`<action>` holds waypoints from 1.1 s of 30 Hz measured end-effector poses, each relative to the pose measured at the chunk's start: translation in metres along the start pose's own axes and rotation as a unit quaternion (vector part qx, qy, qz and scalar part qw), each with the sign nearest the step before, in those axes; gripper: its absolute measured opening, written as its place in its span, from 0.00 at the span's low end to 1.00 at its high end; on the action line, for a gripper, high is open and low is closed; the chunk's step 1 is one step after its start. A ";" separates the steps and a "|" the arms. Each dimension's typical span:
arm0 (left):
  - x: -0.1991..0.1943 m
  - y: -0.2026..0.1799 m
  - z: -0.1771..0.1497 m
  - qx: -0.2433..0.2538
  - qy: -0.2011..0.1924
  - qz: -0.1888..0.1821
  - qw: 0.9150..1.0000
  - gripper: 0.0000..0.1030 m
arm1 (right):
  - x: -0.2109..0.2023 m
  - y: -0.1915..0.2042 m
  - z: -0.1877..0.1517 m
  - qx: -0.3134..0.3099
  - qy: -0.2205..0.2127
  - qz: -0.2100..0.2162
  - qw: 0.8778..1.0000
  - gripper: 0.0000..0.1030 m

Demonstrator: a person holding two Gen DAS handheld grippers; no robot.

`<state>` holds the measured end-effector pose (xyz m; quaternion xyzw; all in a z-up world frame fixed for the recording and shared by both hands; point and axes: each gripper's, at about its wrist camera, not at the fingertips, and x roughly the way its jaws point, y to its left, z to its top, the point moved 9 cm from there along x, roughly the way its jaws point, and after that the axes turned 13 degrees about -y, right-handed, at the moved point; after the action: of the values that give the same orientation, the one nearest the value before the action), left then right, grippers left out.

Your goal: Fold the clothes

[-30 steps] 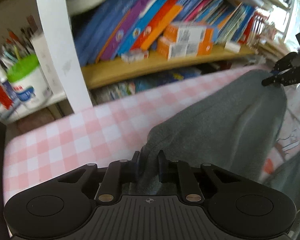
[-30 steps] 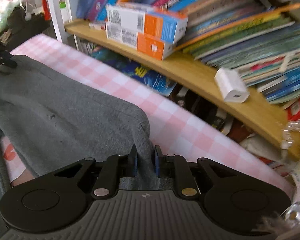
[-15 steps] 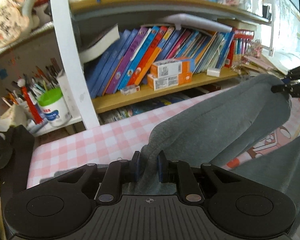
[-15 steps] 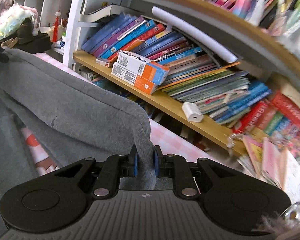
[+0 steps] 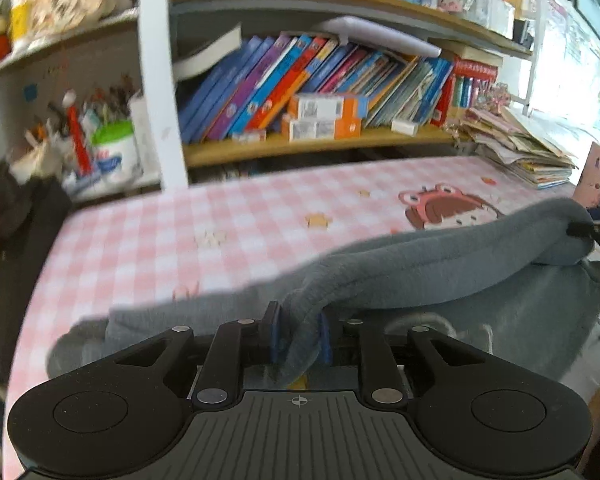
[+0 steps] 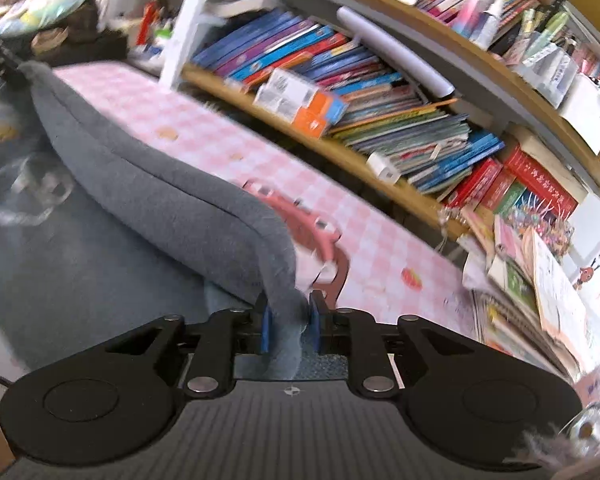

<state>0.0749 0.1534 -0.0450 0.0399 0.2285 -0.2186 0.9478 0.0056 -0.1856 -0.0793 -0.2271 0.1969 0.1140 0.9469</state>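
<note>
A grey garment [image 5: 440, 276] lies on the pink checked table [image 5: 228, 216], its far edge lifted into a long roll over the flat part. One end of that roll runs between the blue pads of my left gripper [image 5: 300, 336], whose jaws are opening while the cloth still fills the gap. The other end sits in my right gripper [image 6: 289, 326], jaws also opening around cloth. Each gripper shows small in the other's view: the right gripper [image 5: 588, 232] at the far right, the left gripper [image 6: 4, 68] at the far left. A pale print [image 6: 24, 192] shows on the flat part of the garment.
A bookshelf [image 5: 320, 144] packed with books and orange boxes [image 5: 324, 120] runs along the table's far side. A white upright post [image 5: 156, 80] and a pen pot [image 5: 112, 152] stand at the left. Stacked papers [image 5: 520, 148] lie at the table's right end.
Both grippers have pulled back from the shelf, bringing the garment's lifted edge with them. Much more of the checked table shows beyond the cloth, and the roll now hangs low over the flat part.
</note>
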 end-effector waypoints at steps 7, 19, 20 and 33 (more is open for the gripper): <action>-0.022 -0.004 -0.028 -0.013 0.029 -0.013 0.999 0.31 | -0.026 0.018 -0.024 0.033 0.050 -0.004 0.998 0.45; -0.065 0.034 -0.047 -0.169 0.016 0.017 0.985 0.43 | -0.061 0.010 -0.048 0.351 0.148 0.014 0.925 0.67; -0.068 0.040 -0.048 -0.199 0.010 0.025 0.980 0.45 | -0.062 0.007 -0.049 0.405 0.146 0.015 0.903 0.68; -0.071 0.079 -0.086 -0.579 -0.034 0.056 0.813 0.44 | -0.032 -0.011 -0.088 0.782 0.122 -0.048 0.609 0.43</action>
<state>0.0168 0.2679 -0.0921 -0.5110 0.2782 0.0062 0.8133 -0.0482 -0.2408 -0.1336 0.5792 0.3143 -0.1575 0.7355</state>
